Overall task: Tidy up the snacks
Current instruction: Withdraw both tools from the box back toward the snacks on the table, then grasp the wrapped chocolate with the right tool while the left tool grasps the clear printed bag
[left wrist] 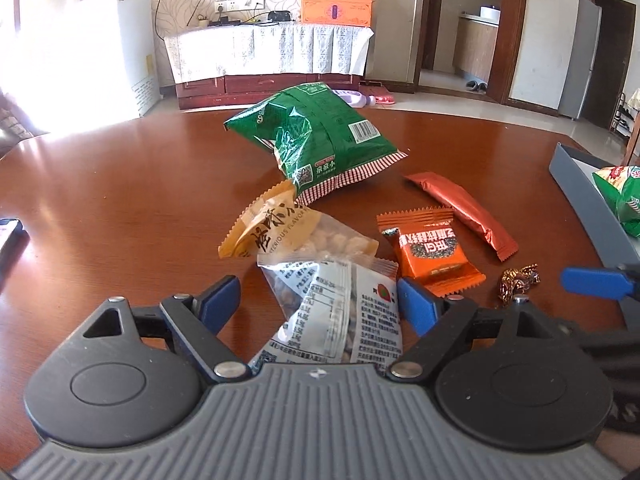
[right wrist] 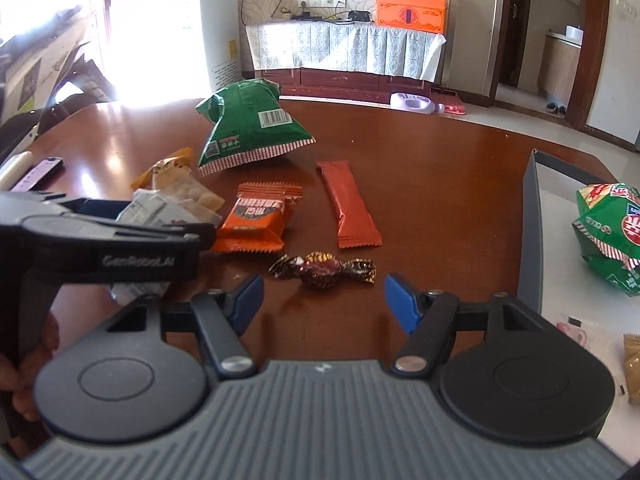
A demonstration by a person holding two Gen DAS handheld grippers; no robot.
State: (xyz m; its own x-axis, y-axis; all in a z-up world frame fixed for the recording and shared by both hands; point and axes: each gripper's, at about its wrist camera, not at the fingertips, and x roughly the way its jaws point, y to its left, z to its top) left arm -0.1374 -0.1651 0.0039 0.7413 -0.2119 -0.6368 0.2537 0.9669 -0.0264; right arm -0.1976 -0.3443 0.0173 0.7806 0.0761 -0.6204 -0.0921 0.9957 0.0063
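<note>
Both tongs gape: left tongs (left wrist: 320,304) straddle white packet (left wrist: 340,312).

Between the jaws of the left gripper (left wrist: 320,304), the lower part of the white nut packet (left wrist: 340,312) is hidden behind the gripper body.

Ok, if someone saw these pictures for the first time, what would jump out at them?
Probably the big green snack bag, propped up at the far side of the snack pile on the brown table. Next, the open left gripper around a white printed packet. Then the open right gripper just short of a dark foil-wrapped candy.
</note>
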